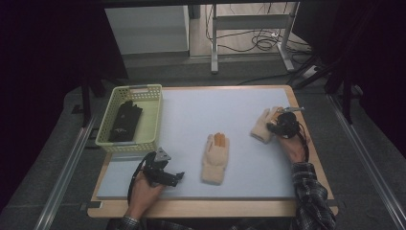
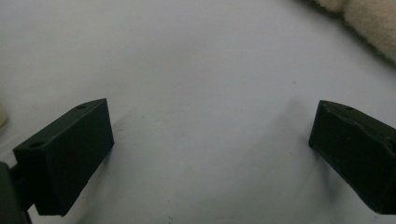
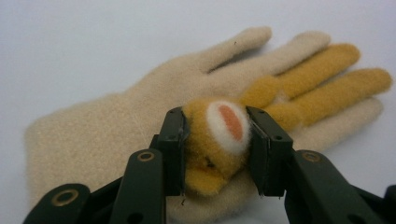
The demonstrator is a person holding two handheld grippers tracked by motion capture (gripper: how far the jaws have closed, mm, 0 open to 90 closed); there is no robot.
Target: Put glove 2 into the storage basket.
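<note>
A cream glove (image 1: 261, 126) with orange fingers lies at the right of the pale mat (image 1: 191, 110). In the right gripper view this glove (image 3: 102, 126) has an orange plush animal head (image 3: 219, 135) sewn on its back. My right gripper (image 3: 217, 154) is shut on that head, one pad pressing each side. From above, the right gripper (image 1: 276, 127) sits at the glove's near edge. A second cream glove (image 1: 215, 158) lies flat mid-mat. My left gripper (image 1: 180, 176) rests low at the front left, to the left of that glove. Its jaws (image 2: 210, 140) stand wide open over bare mat.
A pale yellow basket (image 1: 106, 125) at the back left holds a black glove (image 1: 125, 121). The mat lies on a wooden table (image 1: 210, 209). A corner of cream fabric (image 2: 369, 23) shows at the top right of the left gripper view. A metal stand and cables lie beyond the table.
</note>
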